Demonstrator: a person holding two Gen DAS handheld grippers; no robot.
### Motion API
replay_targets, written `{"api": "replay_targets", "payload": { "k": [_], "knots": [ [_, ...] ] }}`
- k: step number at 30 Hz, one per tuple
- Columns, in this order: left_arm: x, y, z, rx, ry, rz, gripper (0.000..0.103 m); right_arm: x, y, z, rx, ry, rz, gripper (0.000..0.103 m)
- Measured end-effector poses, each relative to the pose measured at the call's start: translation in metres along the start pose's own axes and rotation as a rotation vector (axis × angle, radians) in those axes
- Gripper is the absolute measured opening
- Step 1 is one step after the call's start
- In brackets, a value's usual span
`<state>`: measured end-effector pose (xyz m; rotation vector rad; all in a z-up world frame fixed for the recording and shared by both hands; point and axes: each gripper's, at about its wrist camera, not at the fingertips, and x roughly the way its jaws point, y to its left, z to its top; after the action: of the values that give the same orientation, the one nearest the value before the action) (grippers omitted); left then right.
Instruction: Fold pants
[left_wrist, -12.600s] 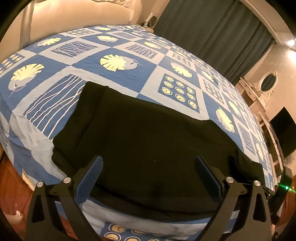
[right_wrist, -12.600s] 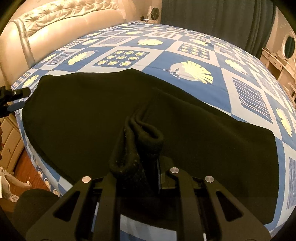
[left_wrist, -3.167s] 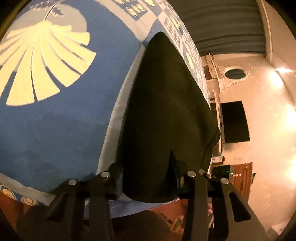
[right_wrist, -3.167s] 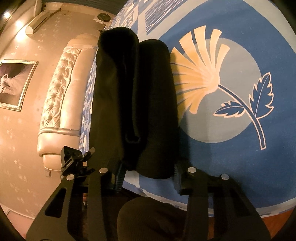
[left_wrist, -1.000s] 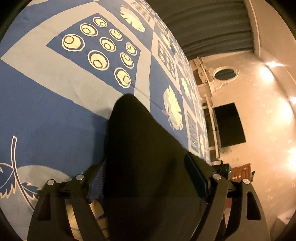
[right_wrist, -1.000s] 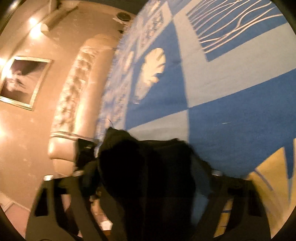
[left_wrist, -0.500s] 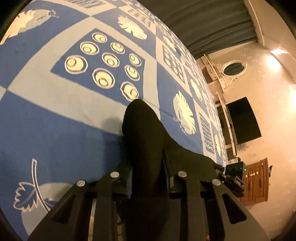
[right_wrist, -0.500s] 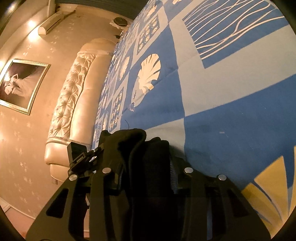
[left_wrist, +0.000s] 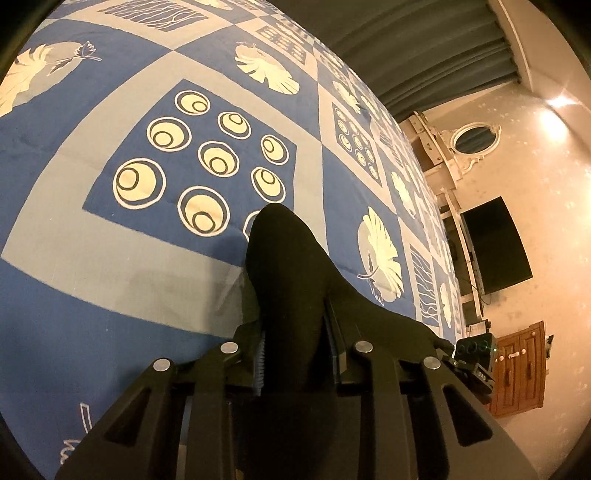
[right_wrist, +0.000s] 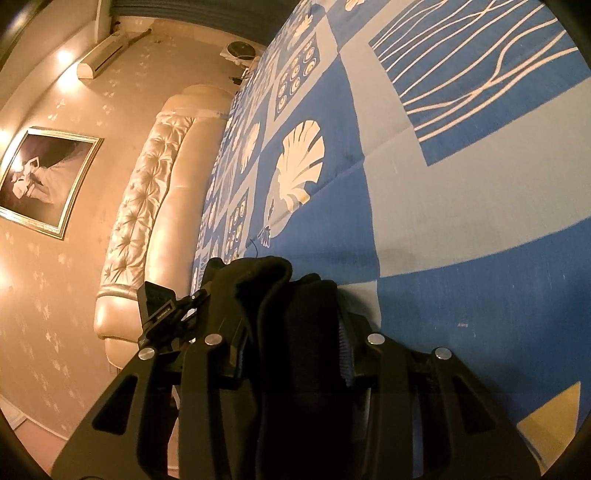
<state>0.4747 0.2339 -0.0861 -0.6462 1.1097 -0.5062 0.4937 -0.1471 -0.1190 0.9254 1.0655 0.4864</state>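
Pants (left_wrist: 291, 280), black and bunched into thick folds, are pinched at two places above a bed (left_wrist: 74, 258): the left gripper (left_wrist: 295, 354) is clamped narrow on one fold, with the cloth rising in a dark hump past its fingers (left_wrist: 258, 354) and trailing off to the right over the quilt. The right gripper (right_wrist: 291, 350) is likewise closed tight on a doubled wad of the same cloth (right_wrist: 295, 332), which fills the gap between its blue-ribbed pads. Under both lies a blue-and-grey patchwork quilt (right_wrist: 461, 258) printed with cream shells, rings and wavy lines. From the right wrist view, the other gripper's black body shows just left of the cloth, with a tufted cream headboard (right_wrist: 147, 206) and a framed picture (right_wrist: 40, 181) on the wall behind. From the left wrist view, grey curtains (left_wrist: 424, 44), an oval mirror (left_wrist: 474, 138), a dark screen (left_wrist: 495, 243) and a wooden cabinet (left_wrist: 521, 365) line the far side of the room.
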Motion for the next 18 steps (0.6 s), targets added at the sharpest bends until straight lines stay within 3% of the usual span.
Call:
{"api": "replay_targets", "payload": {
  "k": [13, 16, 18],
  "knots": [
    [-0.001, 0.007, -0.005, -0.025, 0.004, -0.026, 0.028, -0.004, -0.004, -0.004, 0.015, -0.008, 0.004, 0.036],
    [-0.005, 0.008, -0.007, -0.02, 0.005, -0.063, 0.033, -0.007, 0.0, -0.006, 0.006, -0.003, -0.004, 0.043],
    [-0.013, 0.012, -0.011, -0.032, 0.008, -0.095, 0.038, -0.016, 0.003, -0.01, 0.015, -0.011, 0.0, 0.057]
  ]
}}
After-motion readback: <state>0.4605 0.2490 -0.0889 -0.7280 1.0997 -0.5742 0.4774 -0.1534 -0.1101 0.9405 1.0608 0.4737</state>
